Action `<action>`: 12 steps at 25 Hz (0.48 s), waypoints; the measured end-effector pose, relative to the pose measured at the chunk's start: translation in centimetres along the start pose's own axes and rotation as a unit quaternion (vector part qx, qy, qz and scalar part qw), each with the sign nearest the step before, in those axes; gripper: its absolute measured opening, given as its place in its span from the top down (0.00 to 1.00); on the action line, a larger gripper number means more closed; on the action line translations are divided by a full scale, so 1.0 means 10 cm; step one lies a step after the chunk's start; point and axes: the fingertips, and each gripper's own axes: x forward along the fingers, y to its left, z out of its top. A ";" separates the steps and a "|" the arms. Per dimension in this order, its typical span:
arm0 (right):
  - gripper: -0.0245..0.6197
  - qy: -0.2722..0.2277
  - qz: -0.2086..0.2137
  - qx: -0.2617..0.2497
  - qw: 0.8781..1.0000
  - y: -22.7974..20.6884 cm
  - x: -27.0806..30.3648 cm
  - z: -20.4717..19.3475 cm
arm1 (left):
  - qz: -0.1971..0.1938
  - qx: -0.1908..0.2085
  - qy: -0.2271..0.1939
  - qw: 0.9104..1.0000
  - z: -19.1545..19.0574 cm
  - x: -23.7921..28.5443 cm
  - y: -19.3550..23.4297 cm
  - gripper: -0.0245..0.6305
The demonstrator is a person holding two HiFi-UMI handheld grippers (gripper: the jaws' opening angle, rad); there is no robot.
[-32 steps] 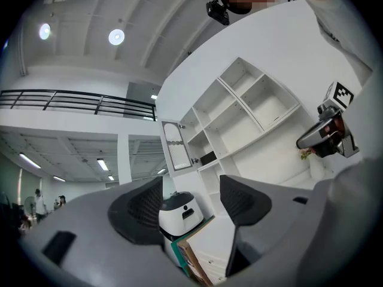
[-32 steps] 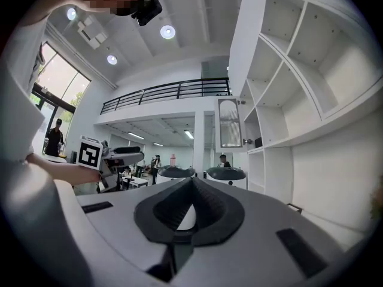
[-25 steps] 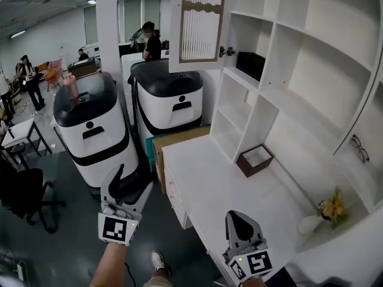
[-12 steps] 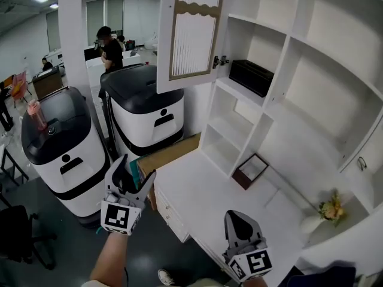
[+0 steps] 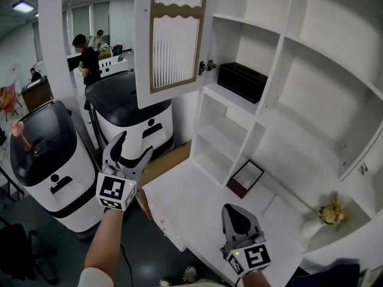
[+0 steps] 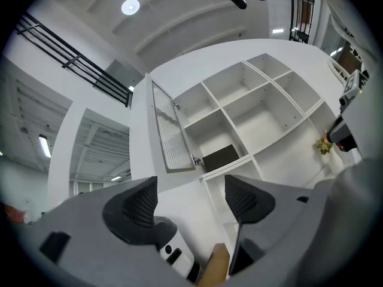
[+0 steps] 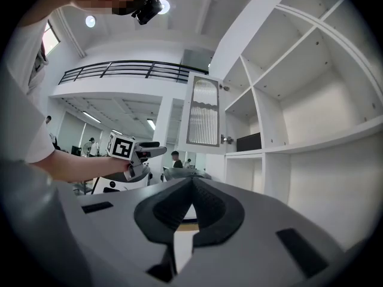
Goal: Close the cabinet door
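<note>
The cabinet door [image 5: 170, 37] is white with a ribbed glass panel and a scalloped trim. It stands swung wide open from its hinge [image 5: 207, 66] at the upper left of the white shelf unit [image 5: 287, 94]; it also shows in the left gripper view [image 6: 169, 134] and the right gripper view [image 7: 203, 119]. My left gripper [image 5: 131, 150] is raised below the door's lower edge, open and empty, apart from the door. My right gripper [image 5: 238, 215] hangs low over the desk, shut with nothing in it.
A black box [image 5: 242, 81] sits on the shelf behind the door. A brown open box [image 5: 246, 177] and a vase of flowers [image 5: 326, 215] stand on the white desk [image 5: 197, 202]. Two white-and-black machines [image 5: 51, 157] and a cardboard box [image 5: 161, 163] stand left of the desk. People stand far back.
My left gripper has risen and moved right, toward the door's lower edge. The view has tilted up, so the door looks larger. The right gripper stays put.
</note>
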 end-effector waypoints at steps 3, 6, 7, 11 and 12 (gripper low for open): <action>0.96 -0.011 0.005 0.001 1.000 -0.12 0.27 0.07 | 0.005 0.006 -0.002 1.000 0.02 0.32 0.19 0.45; 0.97 -0.019 0.010 0.000 1.000 -0.23 0.52 0.16 | 0.008 0.014 -0.001 1.000 0.02 0.63 0.36 0.45; 0.96 -0.021 0.010 0.000 1.000 -0.26 0.59 0.18 | 0.008 0.017 -0.001 1.000 0.02 0.71 0.41 0.45; 0.96 -0.031 0.013 0.007 0.999 -0.37 0.82 0.27 | 0.010 0.013 0.004 1.000 -0.02 1.00 0.58 0.45; 0.97 -0.034 0.014 0.008 0.999 -0.39 0.86 0.29 | 0.010 0.010 0.006 1.000 -0.04 1.06 0.61 0.45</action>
